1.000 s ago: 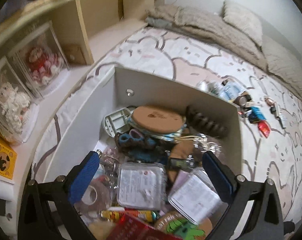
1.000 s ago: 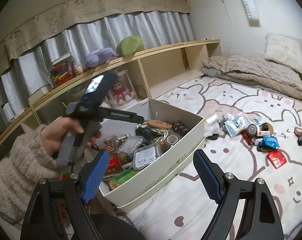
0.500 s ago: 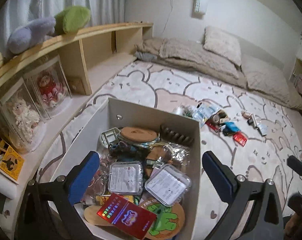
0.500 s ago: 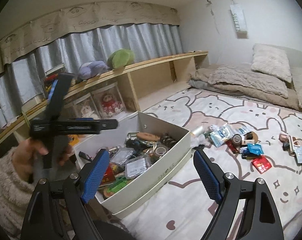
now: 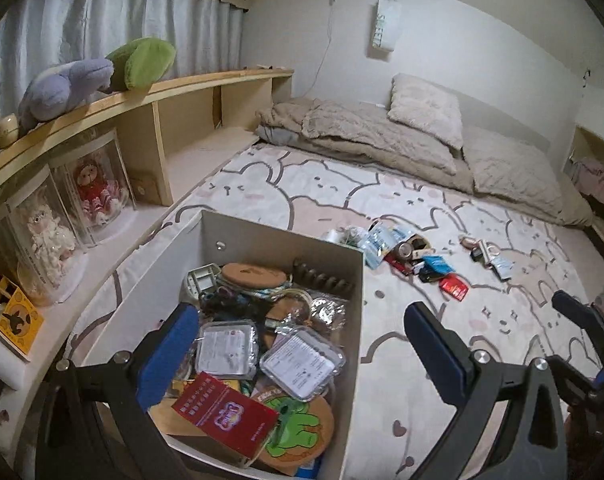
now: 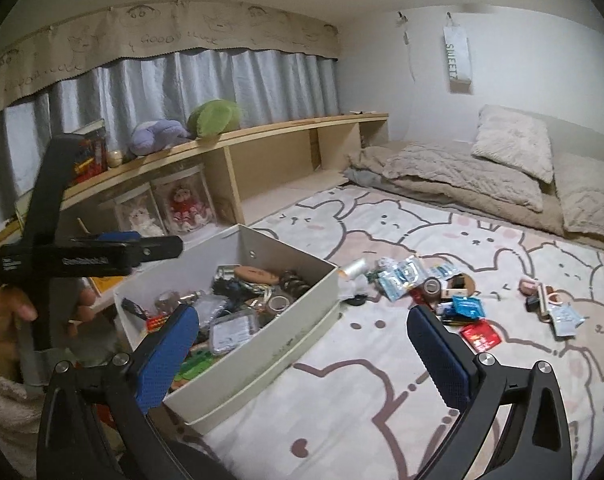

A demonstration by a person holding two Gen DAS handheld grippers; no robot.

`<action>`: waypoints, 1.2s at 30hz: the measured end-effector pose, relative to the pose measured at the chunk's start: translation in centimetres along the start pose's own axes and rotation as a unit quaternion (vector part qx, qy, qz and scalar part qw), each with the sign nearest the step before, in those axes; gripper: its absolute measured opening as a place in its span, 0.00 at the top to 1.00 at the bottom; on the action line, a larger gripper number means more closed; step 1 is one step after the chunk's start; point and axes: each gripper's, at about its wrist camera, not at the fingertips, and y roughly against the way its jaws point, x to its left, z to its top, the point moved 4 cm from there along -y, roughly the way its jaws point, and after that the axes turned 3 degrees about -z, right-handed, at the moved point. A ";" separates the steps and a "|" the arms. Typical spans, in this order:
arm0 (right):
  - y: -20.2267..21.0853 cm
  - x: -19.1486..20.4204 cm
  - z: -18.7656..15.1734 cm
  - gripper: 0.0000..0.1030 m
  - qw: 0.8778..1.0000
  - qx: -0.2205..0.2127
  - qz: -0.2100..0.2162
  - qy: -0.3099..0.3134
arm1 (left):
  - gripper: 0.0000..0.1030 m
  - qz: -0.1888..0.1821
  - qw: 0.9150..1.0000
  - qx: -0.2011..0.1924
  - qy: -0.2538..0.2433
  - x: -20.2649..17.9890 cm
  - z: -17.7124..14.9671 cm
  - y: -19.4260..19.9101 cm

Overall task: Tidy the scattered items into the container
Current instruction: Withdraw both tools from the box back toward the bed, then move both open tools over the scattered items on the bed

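1. The left claw (image 5: 302, 344) tilted down over the box (image 5: 355, 320), jaws apart, empty.
2. The right claw (image 6: 302, 344), jaws wide, empty, angled toward scattered items (image 6: 453, 292) on the bed (image 6: 381, 380).
3. The left hand (image 6: 18, 320), partly hidden, seemingly gripped its handle upright.

Matt cardboard box (image 5: 343, 320); glossy plastic cases (image 5: 302, 362); fluffy cloth pillow (image 5: 425, 110); wood shelf (image 5: 190, 96).

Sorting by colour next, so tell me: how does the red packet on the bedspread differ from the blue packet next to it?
The red packet lies nearer the camera, at the edge of the scattered pile; the blue packet sits just behind it, against the other clutter. The red packet is glossy red with pale print; the blue packet is bright blue and looks crinkled. Both are small, flat, and outside the box, on the bedspread.
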 end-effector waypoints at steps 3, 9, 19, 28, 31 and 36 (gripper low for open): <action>0.1 -0.4 0.1 0.00 1.000 0.000 -0.008 0.001 | 0.00 0.007 1.000 -0.012 -0.007 -0.7 -0.1 0.5; 0.8 -1.3 0.2 0.00 1.000 -0.003 -0.021 0.002 | 0.00 -0.002 1.000 -0.017 -0.026 -2.5 -0.5 1.0; 2.0 -3.8 0.0 0.00 0.999 -0.005 -0.044 -0.011 | 0.00 -0.017 0.998 -0.022 -0.057 -6.0 -1.2 1.1; 3.8 -6.9 -0.3 0.00 0.995 -0.012 -0.096 -0.012 | 0.00 -0.032 0.995 -0.030 -0.085 -9.4 -0.9 0.9; 4.7 -8.2 -0.4 0.00 0.993 -0.014 -0.114 -0.016 | 0.00 -0.039 0.994 -0.033 -0.093 -10.7 -0.6 0.7; 6.1 -10.3 -0.7 0.00 0.991 -0.015 -0.129 -0.031 | 0.00 -0.060 0.993 -0.034 -0.101 -12.9 -0.3 0.4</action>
